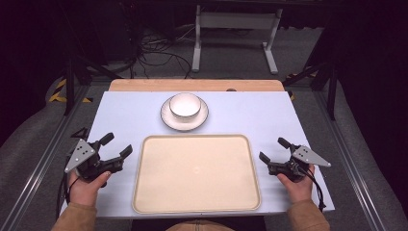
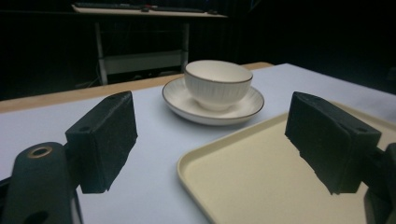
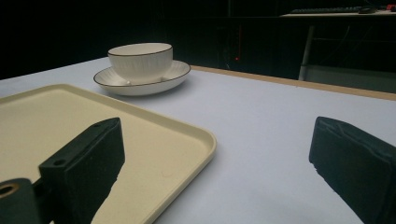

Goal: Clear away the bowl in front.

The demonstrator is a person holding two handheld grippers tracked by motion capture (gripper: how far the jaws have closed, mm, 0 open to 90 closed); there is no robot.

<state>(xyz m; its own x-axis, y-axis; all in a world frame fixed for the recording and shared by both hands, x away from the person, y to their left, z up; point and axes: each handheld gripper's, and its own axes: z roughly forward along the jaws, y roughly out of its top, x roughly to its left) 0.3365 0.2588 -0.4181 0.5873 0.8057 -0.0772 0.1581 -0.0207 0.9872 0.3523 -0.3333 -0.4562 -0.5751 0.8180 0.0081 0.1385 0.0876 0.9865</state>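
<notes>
- I see a cream tray [image 1: 196, 173], rounded corners, raised rim, lying flat mid-bench [image 1: 269, 115] between my grippers.
- Its long axis runs left to right across the bench.
- My left gripper [image 1: 115, 146] is released, holding nothing.
- My right gripper [image 1: 273, 150] is likewise spread and bare.
- A white bowl [image 1: 184, 105] sits on its saucer [image 1: 169, 118] beyond the tray.

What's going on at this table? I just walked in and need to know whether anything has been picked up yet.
Nothing is held yet. A person holds the left gripper and the right gripper on either side of an empty cream tray, both with jaws open and nothing between them. Beyond the tray, a white bowl sits on a saucer on the pale blue table, untouched.
</notes>
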